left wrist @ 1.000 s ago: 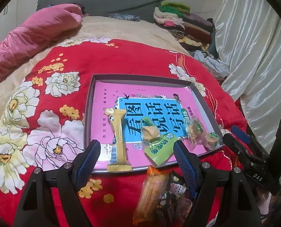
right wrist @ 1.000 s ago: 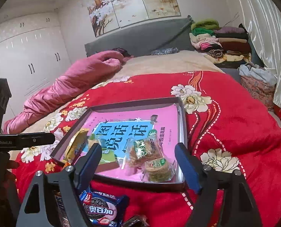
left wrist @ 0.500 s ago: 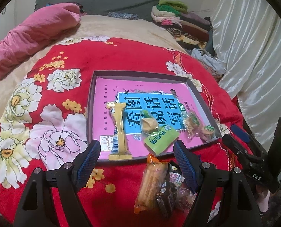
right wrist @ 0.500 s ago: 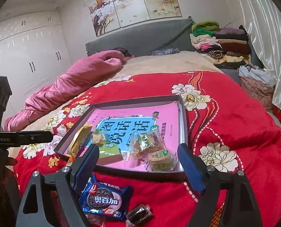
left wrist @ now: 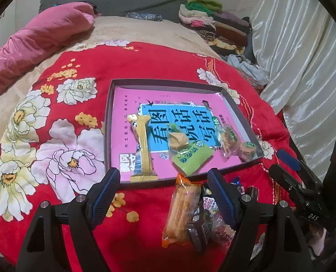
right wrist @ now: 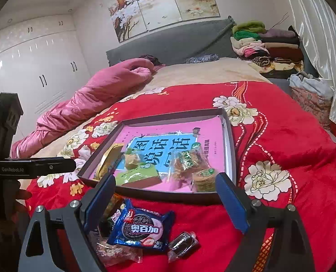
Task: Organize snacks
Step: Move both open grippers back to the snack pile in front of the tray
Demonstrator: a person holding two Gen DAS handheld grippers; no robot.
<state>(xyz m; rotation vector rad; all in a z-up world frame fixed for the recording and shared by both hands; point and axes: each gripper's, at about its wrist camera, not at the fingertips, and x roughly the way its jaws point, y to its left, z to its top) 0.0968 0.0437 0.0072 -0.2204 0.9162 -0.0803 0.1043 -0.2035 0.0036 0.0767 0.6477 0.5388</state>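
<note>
A shallow dark-rimmed tray (left wrist: pixel 235 107) lies on a red floral bedspread (left wrist: pixel 81 72), lined with a pink and blue printed sheet (left wrist: pixel 131 104). Inside the tray, along its near half: a long yellow packet (left wrist: pixel 144 149) at the left, a clear-wrapped pastry (left wrist: pixel 178 138) beside it, a green packet (left wrist: pixel 191 156) touching the pastry's near side, and at the right two clear packs of biscuits (left wrist: pixel 229 138) and a small round biscuit stack (left wrist: pixel 248 148) close to the corner. Outside the tray, just beside its near edge, a loose pile remains on the bedspread: an orange packet (left wrist: pixel 182 208), a blue sandwich-biscuit packet (right wrist: pixel 143 229), a small dark wrapped piece (right wrist: pixel 183 244) and a clear wrapped item (right wrist: pixel 118 252), partly hidden. The left gripper (left wrist: pixel 163 190) hovers over the pile with jaws spread and nothing pinched; the orange packet lies below the gap. The right gripper (right wrist: pixel 165 192) hangs over the same pile, its jaws opening with nothing between the pads; the blue packet lies beneath them, apart from both fingers
</note>
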